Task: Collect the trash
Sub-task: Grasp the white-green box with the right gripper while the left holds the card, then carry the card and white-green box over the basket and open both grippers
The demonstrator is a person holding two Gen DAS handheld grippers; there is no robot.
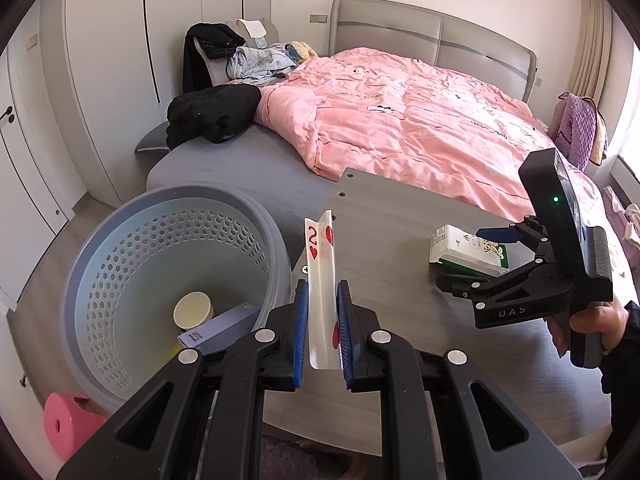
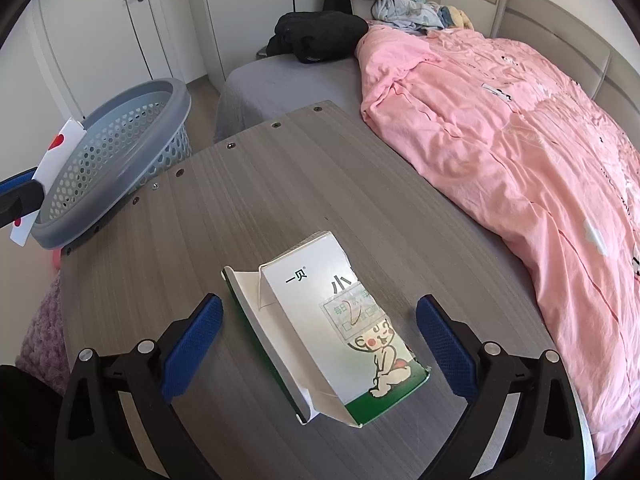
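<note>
Both tongs hover over the grey wood-grain tabletop [image 2: 280, 184]. Left gripper [image 1: 323, 332] has its blue pads pinched together on a bent playing card [image 1: 320, 280], the 2 of hearts, its red "2" and heart pips readable; the card is held upright near the tabletop's left edge, just beside the grey perforated basket [image 1: 120, 240]. Inside the basket lie a paper cup [image 1: 192, 311] and a pale purple box [image 1: 220, 326]. Right gripper [image 2: 320, 356] has its fingers spread wide apart, 1 on each side of a crushed white-and-green carton [image 2: 332, 332] lying on the tabletop's near part. Printed on the carton are "一贝", a large "小" and a cartoon child. "DAS" is lettered on the right gripper's body in the left wrist view.
</note>
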